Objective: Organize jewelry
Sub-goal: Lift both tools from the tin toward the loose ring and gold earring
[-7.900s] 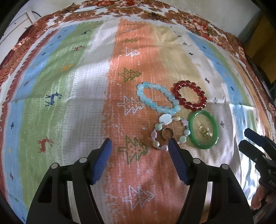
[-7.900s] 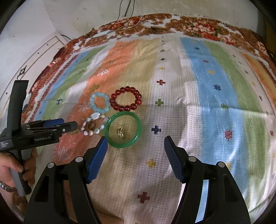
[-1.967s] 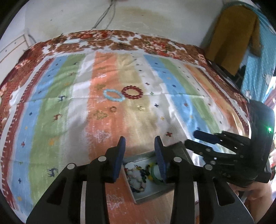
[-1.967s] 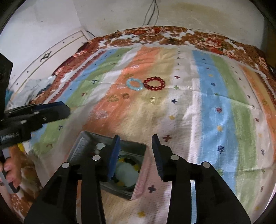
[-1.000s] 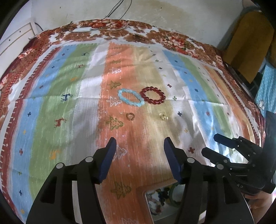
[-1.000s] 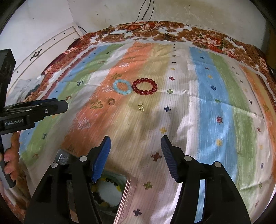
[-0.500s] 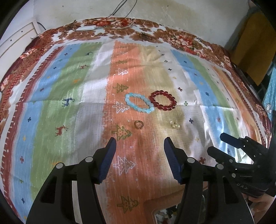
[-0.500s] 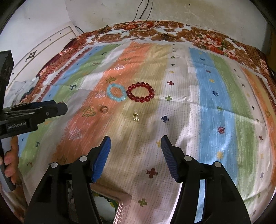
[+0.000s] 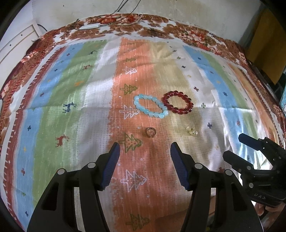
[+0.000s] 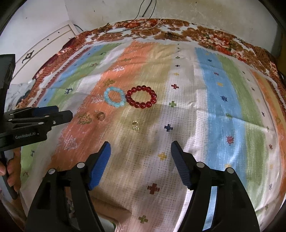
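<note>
On the striped cloth lie a light blue bead bracelet [image 9: 151,106] [image 10: 114,99], a dark red bead bracelet [image 9: 177,105] [image 10: 141,99], a small ring [image 9: 150,132] [image 10: 100,115] and a pair of small gold earrings [image 9: 191,131] [image 10: 135,125]. My left gripper [image 9: 143,152] is open and empty, just short of the ring. My right gripper [image 10: 140,149] is open and empty, just short of the earrings. The right gripper [image 9: 250,151] also shows at the right of the left wrist view, and the left gripper [image 10: 53,116] shows at the left of the right wrist view.
The striped cloth [image 9: 71,89] with a brown floral border [image 9: 152,30] covers the whole surface. A corner of a metal tray [image 10: 118,226] shows at the bottom edge of the right wrist view. A white wall [image 10: 107,10] with cables stands behind.
Both grippers have moved forward toward the jewelry, which now looks larger and nearer. The tray with bracelets has slid out of the left wrist view and almost out of the right.
</note>
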Tool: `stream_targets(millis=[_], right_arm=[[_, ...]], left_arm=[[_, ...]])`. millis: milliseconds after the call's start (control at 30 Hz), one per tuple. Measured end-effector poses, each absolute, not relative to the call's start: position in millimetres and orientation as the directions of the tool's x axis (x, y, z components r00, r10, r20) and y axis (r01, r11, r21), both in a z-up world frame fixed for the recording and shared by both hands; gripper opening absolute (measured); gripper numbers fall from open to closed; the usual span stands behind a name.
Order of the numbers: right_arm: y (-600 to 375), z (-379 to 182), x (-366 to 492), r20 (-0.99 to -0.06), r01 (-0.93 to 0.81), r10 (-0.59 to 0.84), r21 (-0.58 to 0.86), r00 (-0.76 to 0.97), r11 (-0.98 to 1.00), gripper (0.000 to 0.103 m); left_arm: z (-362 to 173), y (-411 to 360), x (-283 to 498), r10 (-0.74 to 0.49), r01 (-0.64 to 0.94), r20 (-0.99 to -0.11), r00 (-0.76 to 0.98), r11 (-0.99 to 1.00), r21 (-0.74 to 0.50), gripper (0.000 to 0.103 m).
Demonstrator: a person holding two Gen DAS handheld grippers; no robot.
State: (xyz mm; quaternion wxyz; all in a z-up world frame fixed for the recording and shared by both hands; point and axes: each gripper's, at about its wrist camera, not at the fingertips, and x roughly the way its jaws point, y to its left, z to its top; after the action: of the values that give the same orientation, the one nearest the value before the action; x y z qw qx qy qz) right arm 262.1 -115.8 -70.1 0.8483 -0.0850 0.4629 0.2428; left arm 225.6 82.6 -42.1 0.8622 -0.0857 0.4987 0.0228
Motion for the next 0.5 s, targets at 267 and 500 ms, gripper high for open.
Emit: stream_targets(millis=[267,500], right_arm=[[-113.3,-79.4,279.0,-0.839,-0.472,0.341,0.116,0.425,0.874,0.078],[-108.8,-88.5,293.8,-0.850,-0.465,0.343,0.135,0.399,0.875,0.079]], left_arm=[[-51.9,83.1,239.6,-0.047,-0.121,-0.875,0.481,0.985,-0.119,0.062],[-62.1,86.0,252.7,-0.062,-0.126,-0.887,0.457,0.983,-0.134,0.063]])
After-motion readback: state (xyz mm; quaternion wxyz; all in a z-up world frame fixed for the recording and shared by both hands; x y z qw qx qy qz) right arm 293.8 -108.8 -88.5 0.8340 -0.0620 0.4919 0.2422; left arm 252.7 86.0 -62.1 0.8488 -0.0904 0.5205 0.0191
